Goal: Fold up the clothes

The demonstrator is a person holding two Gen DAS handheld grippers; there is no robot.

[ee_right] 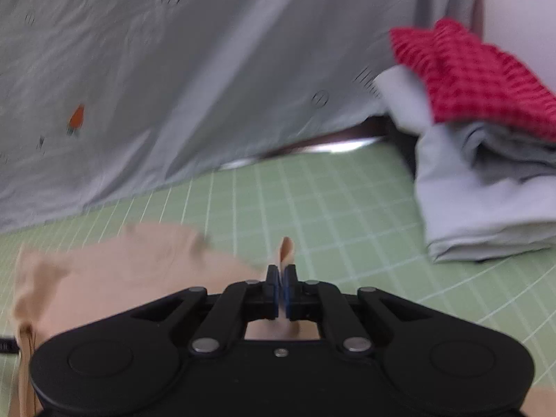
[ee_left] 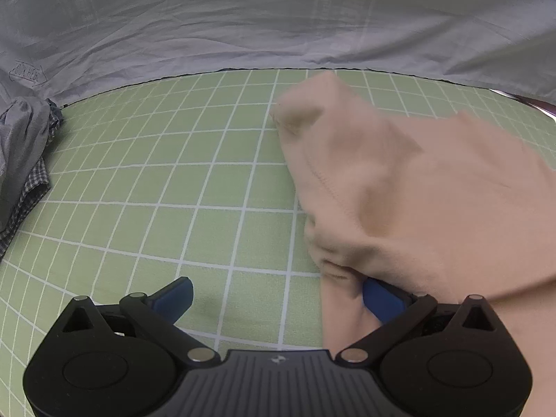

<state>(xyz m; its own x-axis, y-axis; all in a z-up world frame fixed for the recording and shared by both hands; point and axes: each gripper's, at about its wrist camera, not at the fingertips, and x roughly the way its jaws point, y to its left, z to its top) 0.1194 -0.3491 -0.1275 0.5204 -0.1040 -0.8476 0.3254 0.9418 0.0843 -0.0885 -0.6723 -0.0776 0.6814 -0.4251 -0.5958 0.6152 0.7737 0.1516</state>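
1. The right hand-held gripper is clenched on a thin pinch of a peach garment; a small tab of the fabric stands up just past its blue pads at 12 o'clock.

2. The left hand-held gripper is spread wide, with nothing pressed between its two blue pads. Its left pad stands clear over the mat. Its right pad is partly under a drooping edge of the peach garment; whether it touches the cloth cannot be told.

3. Seen from the left hand-held gripper, the peach garment runs from about 1 o'clock near the pads out to 3 o'clock. It is lifted and blurred, so it is not lying flat. Its long axis slants from the near right toward the far centre.

4. Seen from the right hand-held gripper, the bulk of the garment lies at 9 to 10 o'clock, resting on the green gridded mat that covers the bench.

5. The right hand-held gripper is the one holding the garment; the left is the nearer free one, with a loose edge right at its right pad.

6. A stack of folded clothes, topped by a red checked piece, sits at 2 o'clock from the right hand-held gripper. A crumpled grey and checked garment lies at 9 o'clock from the left. A pale grey sheet hangs behind the bench.

7. Judged from this, the garment is mid-fold, not yet a neat shape.
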